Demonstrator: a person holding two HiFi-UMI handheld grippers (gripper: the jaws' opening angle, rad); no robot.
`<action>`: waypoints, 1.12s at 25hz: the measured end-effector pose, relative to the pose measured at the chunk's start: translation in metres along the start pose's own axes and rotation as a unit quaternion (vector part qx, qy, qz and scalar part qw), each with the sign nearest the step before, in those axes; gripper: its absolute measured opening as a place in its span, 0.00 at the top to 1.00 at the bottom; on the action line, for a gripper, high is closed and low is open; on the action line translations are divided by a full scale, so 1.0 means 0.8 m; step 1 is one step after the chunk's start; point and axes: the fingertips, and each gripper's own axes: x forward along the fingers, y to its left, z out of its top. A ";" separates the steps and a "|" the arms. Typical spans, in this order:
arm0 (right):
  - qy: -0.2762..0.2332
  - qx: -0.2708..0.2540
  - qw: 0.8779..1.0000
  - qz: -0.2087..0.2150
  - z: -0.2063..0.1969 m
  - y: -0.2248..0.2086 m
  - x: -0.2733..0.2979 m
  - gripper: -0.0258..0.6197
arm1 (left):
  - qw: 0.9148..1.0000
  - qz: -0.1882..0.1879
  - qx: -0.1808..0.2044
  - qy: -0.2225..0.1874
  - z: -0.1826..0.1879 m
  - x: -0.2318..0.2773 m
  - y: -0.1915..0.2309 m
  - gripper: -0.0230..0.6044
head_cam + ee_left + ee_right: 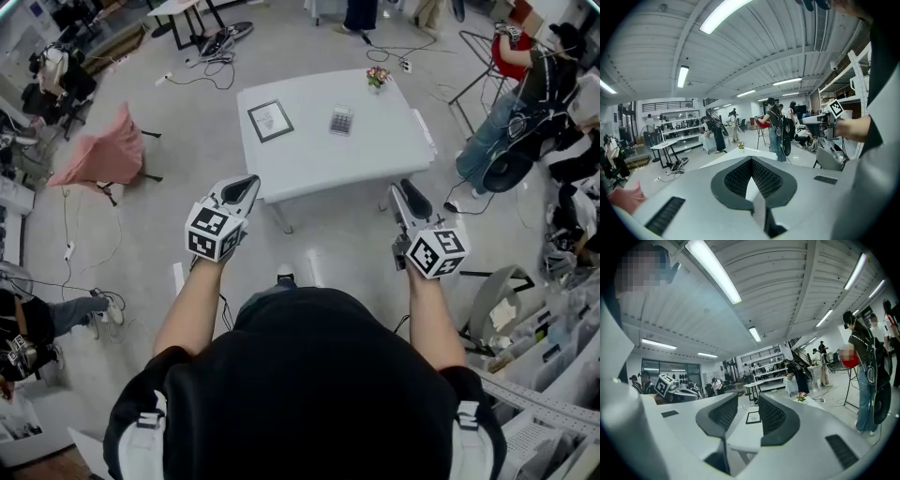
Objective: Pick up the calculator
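Left gripper [246,186] clenched empty, right gripper [406,194] parted and empty, we hold both forward, forearms outstretched. Open floor [337,234] lies before the table [319,161]'s near edge; the calculator [341,120] sits mid-table, well beyond them.

A white desk [319,159] is set on a pale grey floor [187,225]. Left of the desk, a chair draped in pink cloth [98,150] is seen. Beyond the desk, cables [211,56] are strewn over the floor. Right of the desk, a red seat [509,58] and shelving [553,366] are placed. Above the desk, a ribbed ceiling [787,42] is lit by long strip lights [723,15].
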 end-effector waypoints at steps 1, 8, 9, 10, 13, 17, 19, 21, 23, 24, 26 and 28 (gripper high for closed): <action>-0.003 0.000 1.000 0.004 0.001 0.002 0.001 0.71 | 1.000 -0.002 -0.001 0.001 -0.002 0.000 0.000 0.94; -0.003 -0.011 1.000 0.028 0.004 0.014 -0.004 0.62 | 1.000 -0.008 -0.004 -0.002 0.006 -0.002 -0.009 0.94; -0.003 -0.009 1.000 0.029 0.005 0.016 -0.004 0.61 | 1.000 -0.009 -0.008 -0.001 0.009 -0.003 -0.010 0.94; -0.003 -0.008 1.000 0.030 0.005 0.016 -0.004 0.61 | 1.000 -0.009 -0.009 -0.001 0.010 -0.002 -0.011 0.94; -0.002 -0.001 1.000 0.029 0.000 0.010 -0.005 0.61 | 1.000 -0.013 0.000 -0.003 0.001 0.007 -0.010 0.94; 0.005 0.002 1.000 0.026 -0.006 0.006 0.002 0.60 | 1.000 -0.018 0.000 -0.005 0.001 0.014 -0.005 0.94; 0.004 0.004 1.000 0.025 -0.004 0.002 0.005 0.60 | 1.000 -0.017 -0.004 -0.004 0.003 0.017 -0.004 0.94; 0.003 0.008 1.000 0.024 -0.004 -0.004 0.009 0.60 | 1.000 -0.018 -0.003 -0.002 -0.001 0.025 -0.001 0.94; 0.007 0.011 1.000 0.024 -0.009 -0.009 0.015 0.60 | 1.000 -0.020 -0.005 0.001 -0.006 0.034 0.001 0.94; 0.010 0.011 1.000 0.023 -0.013 -0.010 0.017 0.60 | 1.000 -0.022 -0.009 0.002 -0.007 0.037 0.002 0.94; 0.014 0.014 1.000 0.022 -0.019 -0.014 0.024 0.60 | 1.000 -0.025 -0.012 0.002 -0.010 0.044 0.006 0.94; 0.015 0.019 0.999 0.021 -0.021 -0.019 0.033 0.60 | 1.000 -0.028 -0.011 0.003 -0.015 0.054 0.011 0.94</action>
